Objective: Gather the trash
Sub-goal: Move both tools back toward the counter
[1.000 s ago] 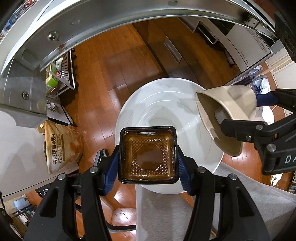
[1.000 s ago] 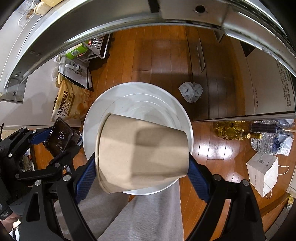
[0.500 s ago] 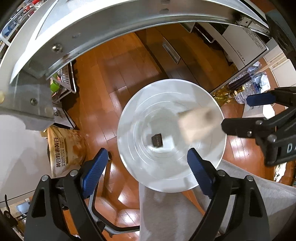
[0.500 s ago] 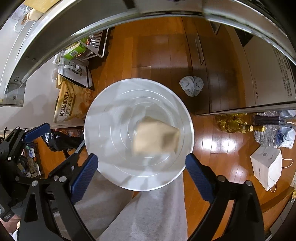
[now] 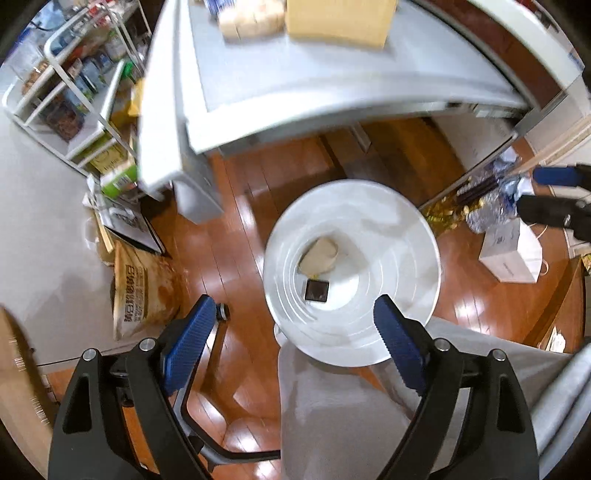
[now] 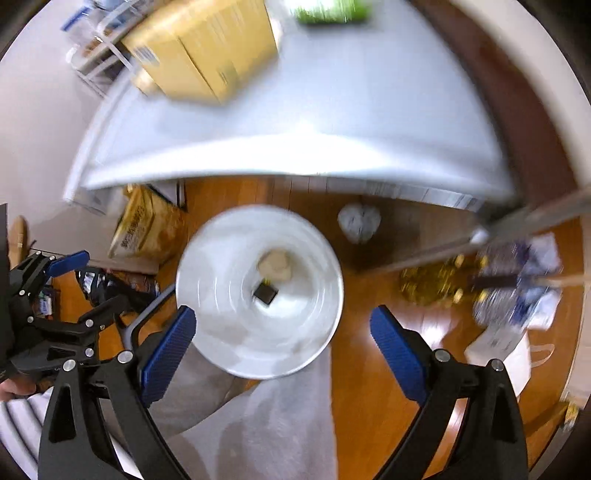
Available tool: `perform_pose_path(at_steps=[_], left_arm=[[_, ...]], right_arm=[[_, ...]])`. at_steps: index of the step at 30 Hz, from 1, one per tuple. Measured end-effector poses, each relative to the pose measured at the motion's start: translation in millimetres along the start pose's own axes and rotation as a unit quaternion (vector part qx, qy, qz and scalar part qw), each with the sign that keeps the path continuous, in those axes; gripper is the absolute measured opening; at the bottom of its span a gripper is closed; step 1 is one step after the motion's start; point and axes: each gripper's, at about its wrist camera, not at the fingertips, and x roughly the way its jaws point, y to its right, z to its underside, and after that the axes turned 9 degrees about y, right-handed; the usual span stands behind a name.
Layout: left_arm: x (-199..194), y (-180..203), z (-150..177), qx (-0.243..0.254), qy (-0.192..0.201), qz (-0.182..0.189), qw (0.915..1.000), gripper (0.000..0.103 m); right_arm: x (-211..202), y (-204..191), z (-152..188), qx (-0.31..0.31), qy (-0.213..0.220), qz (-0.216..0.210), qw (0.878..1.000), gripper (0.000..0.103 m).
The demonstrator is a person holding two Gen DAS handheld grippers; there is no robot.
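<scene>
A white round trash bin (image 5: 413, 236) stands on the wood floor below both grippers; it also shows in the right wrist view (image 6: 317, 332). At its bottom lie a beige paper cup (image 5: 320, 254) (image 6: 275, 263) and a small dark square tray (image 5: 317, 290) (image 6: 265, 293). My left gripper (image 5: 295, 336) is open and empty, well above the bin's near rim. My right gripper (image 6: 282, 341) is open and empty, also high above the bin. The left gripper shows at the left edge of the right wrist view (image 6: 55, 295).
A grey table (image 5: 332, 74) with a cardboard box (image 5: 338, 20) juts over the floor beyond the bin. A brown sack (image 5: 142, 291) and a shelf rack (image 5: 70, 96) stand left. Bottles (image 6: 517, 288), a white paper bag (image 5: 511, 249) and a crumpled white bag (image 6: 358, 221) lie right. Grey trouser legs (image 5: 343, 424) are below.
Both grippers opened and dropped the dark tray and the paper cup, which now lie at the bin's bottom. Both grippers have since risen above table height.
</scene>
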Motion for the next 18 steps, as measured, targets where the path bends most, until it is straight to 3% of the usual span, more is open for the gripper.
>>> perform_pose_path(at_steps=[7,12,18], left_arm=[[-60,-7,-35,-0.002,0.101,-0.017,0.9947,0.089],[-70,-23,-68,-0.032,0.139,-0.02,0.9896,0.089],[-73,-43,-94,-0.076,0.161,-0.025,0.9836,0.089]], right_arm=[[-66,-7,-51,-0.023,0.127,0.022,0.991,0.094],[-72,0,-95,-0.005,0.17,0.035,0.985,0.095],[-79,3,-138,0.001,0.205,0.01,0.979,0.095]])
